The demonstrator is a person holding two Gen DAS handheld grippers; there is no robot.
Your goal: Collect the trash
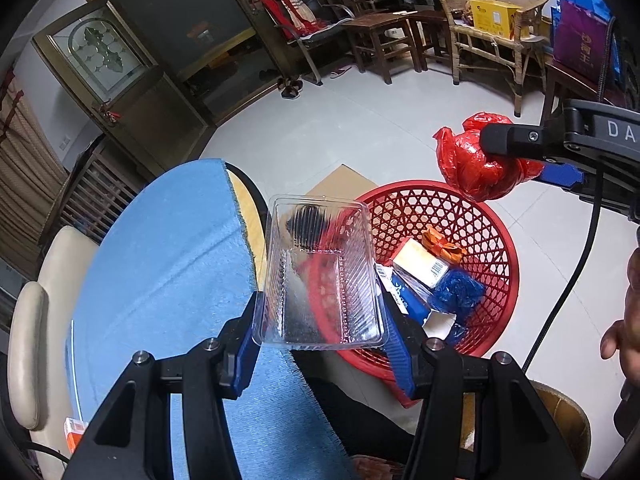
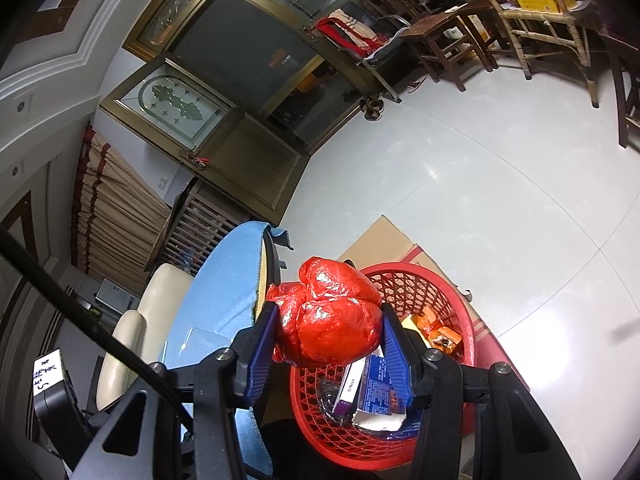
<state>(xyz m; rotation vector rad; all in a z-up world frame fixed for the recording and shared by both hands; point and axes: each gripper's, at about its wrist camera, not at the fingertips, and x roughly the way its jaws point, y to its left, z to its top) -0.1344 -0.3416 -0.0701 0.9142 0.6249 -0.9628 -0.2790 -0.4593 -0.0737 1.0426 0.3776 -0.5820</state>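
While two pieces of trash are held aloft and not yet dropped, the collection stands part done: a clear plastic tray point(image 1: 324, 276) sits clamped between the blue pads of the left gripper point(image 1: 322, 332), its far end jutting forward past the fingertips over the near rim of the red mesh basket point(image 1: 496, 240); a crumpled red plastic bag point(image 2: 328, 316) is pinched between the pads of the right gripper point(image 2: 326, 344), hanging above that same basket. Already lying inside it, below and ahead of both grippers: a barcoded carton point(image 1: 422, 266), a blue-and-white box point(image 2: 380, 392), an orange wrapper point(image 1: 440, 246), a blue crumpled bag point(image 1: 458, 288). To the left of the fingers, the blue-clothed table point(image 1: 160, 264); only a small orange packet point(image 1: 74, 434) shows at its near edge, so little seems left beyond releasing these two items.
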